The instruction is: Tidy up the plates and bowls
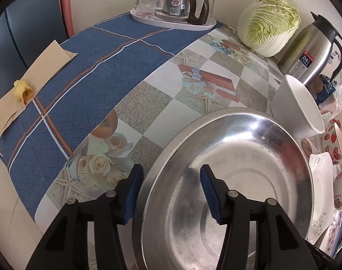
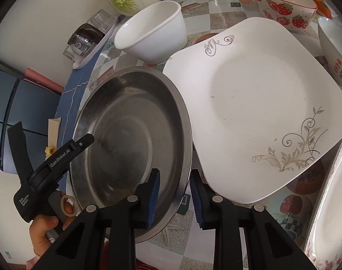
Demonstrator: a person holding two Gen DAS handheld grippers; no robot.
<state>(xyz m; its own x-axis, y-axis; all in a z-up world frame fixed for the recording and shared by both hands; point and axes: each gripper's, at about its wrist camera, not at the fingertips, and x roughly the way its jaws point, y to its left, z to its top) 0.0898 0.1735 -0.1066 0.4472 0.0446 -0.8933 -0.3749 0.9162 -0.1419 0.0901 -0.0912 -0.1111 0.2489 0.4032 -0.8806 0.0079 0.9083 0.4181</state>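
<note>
A large steel plate lies on the table. My left gripper is open, its fingers astride the plate's near left rim, one inside and one outside. My right gripper is open and straddles the plate's right rim in the same way. A white square plate with grey scrollwork lies to the right, its edge over the steel rim. A plain white bowl stands behind. A strawberry bowl stands at the back right.
A cabbage, a steel thermos jug and a tray with a glass pot and glasses stand at the back by the wall. More bowls and plates crowd the right. Paper with a food scrap lies left.
</note>
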